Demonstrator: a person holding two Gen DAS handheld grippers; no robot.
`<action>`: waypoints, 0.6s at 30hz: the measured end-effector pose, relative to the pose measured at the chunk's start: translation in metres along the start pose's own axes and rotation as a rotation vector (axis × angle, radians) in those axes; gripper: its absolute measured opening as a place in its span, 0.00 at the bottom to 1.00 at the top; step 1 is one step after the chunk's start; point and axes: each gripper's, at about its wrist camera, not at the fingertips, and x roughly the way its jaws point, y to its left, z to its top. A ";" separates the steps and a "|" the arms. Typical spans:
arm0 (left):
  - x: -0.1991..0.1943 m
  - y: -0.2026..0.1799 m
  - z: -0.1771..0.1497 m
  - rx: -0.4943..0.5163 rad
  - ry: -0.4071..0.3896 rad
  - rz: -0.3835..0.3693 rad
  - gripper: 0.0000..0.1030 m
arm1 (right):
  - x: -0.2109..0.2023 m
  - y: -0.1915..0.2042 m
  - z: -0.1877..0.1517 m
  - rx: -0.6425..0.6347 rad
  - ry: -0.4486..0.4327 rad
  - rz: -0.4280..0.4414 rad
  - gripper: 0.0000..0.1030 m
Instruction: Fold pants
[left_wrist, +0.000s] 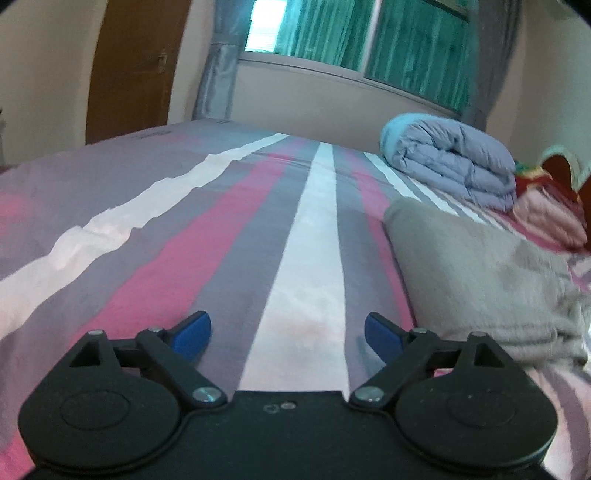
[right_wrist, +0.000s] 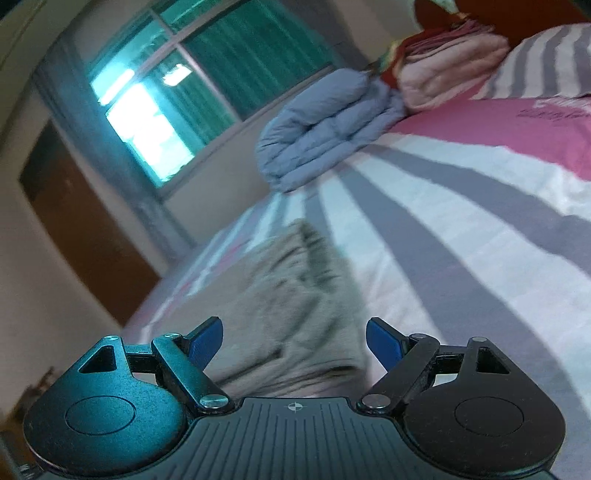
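Note:
The grey-beige pants (left_wrist: 480, 280) lie folded in a pile on the striped bed sheet (left_wrist: 207, 236), right of centre in the left wrist view. My left gripper (left_wrist: 288, 334) hovers over bare sheet to the left of them, jaws wide apart with nothing between the blue pads (left_wrist: 194, 334). In the right wrist view the same pants (right_wrist: 291, 302) lie straight ahead of my right gripper (right_wrist: 295, 341), which is open just above their near edge. Its pads (right_wrist: 384, 343) do not press on the cloth. That view is tilted.
A folded blue-grey duvet (left_wrist: 454, 162) sits at the far side of the bed, with a stack of pink and red bedding (left_wrist: 546, 214) beside it. A wooden door (left_wrist: 136, 62) and a window with green curtains (left_wrist: 369, 37) stand beyond the bed.

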 end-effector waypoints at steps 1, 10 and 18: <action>0.002 0.002 0.001 -0.014 0.001 -0.003 0.83 | 0.003 0.000 0.001 0.009 0.015 0.020 0.81; 0.009 0.006 -0.001 -0.052 0.010 -0.008 0.85 | 0.044 -0.007 0.007 0.182 0.082 0.053 0.64; 0.012 0.005 -0.001 -0.054 0.012 -0.011 0.86 | 0.059 -0.039 0.011 0.574 0.117 0.139 0.35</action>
